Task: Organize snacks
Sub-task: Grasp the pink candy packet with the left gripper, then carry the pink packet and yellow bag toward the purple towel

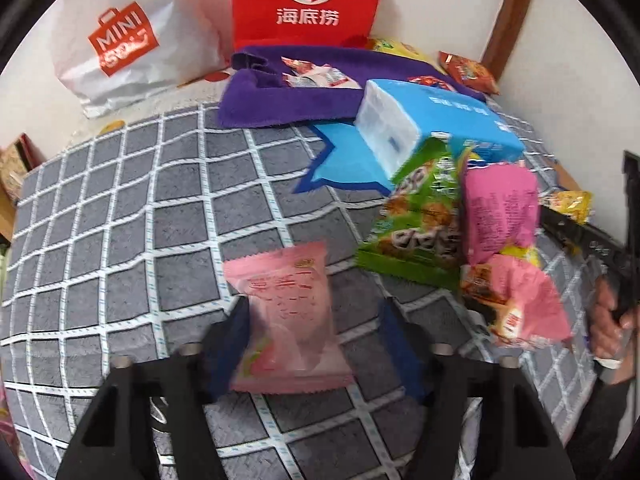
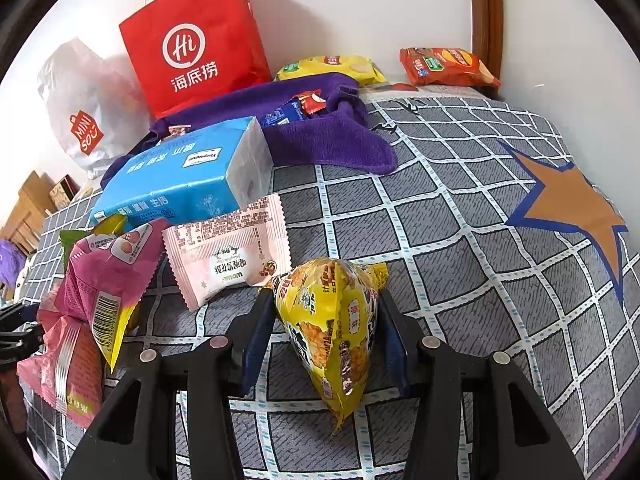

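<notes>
Right gripper clamps yellow snack bag for sorting; left gripper straddles pink snack packet, right pad clear, ungripped.

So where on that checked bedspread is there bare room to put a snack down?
The bedspread lies bare left of the pale pink packet, and around the orange star. It is crowded around the blue tissue pack and purple towel.

**Bags, towel and tissues along the bed's far edge**

You have a red paper bag standing at the far edge of the grey checked bed, against the wall, with a white plastic bag beside it. A purple towel lies just before them, touching a blue tissue pack.
</notes>
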Demonstrator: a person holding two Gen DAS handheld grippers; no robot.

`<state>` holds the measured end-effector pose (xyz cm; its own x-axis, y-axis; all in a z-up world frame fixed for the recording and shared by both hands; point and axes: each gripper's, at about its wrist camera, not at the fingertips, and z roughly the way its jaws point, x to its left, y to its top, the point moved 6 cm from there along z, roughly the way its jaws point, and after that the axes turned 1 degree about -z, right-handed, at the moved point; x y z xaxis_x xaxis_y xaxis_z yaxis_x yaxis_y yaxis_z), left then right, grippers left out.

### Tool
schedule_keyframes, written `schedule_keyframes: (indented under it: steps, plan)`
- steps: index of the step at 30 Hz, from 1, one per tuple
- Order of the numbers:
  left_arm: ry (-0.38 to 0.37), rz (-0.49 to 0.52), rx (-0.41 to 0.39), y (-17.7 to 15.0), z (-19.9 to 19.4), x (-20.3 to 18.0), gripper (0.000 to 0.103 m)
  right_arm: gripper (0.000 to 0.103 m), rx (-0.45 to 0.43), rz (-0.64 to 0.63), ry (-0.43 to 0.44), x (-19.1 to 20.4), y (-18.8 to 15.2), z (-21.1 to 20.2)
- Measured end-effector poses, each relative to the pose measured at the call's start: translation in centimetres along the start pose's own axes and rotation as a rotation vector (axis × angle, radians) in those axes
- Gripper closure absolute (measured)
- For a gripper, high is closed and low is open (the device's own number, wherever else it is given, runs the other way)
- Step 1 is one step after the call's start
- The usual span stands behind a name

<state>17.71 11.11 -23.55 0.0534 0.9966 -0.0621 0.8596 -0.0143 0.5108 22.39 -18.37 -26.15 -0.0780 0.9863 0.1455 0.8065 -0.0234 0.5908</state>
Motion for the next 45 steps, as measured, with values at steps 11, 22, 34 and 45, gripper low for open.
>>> schedule_keyframes:
  steps: [11,22,34,45]
  plan:
    - [0.082,-0.024,-0.104,-0.5,-0.4,0.5,0.068,0.052,0.000,0.010,0.014,0.0,0.1,0.0]
    - [0.054,-0.068,-0.109,-0.7,-0.4,0.6,0.066,0.053,-0.011,0.051,0.060,-0.4,0.1,-0.1]
    - [-0.068,-0.180,-0.092,-0.3,-3.8,1.0,0.068,0.054,-0.009,0.056,0.059,-0.2,0.2,-1.6]
    - [-0.125,-0.162,-0.145,3.7,-9.6,-1.8,0.068,0.054,-0.173,-0.062,-0.021,3.9,3.3,-11.4]
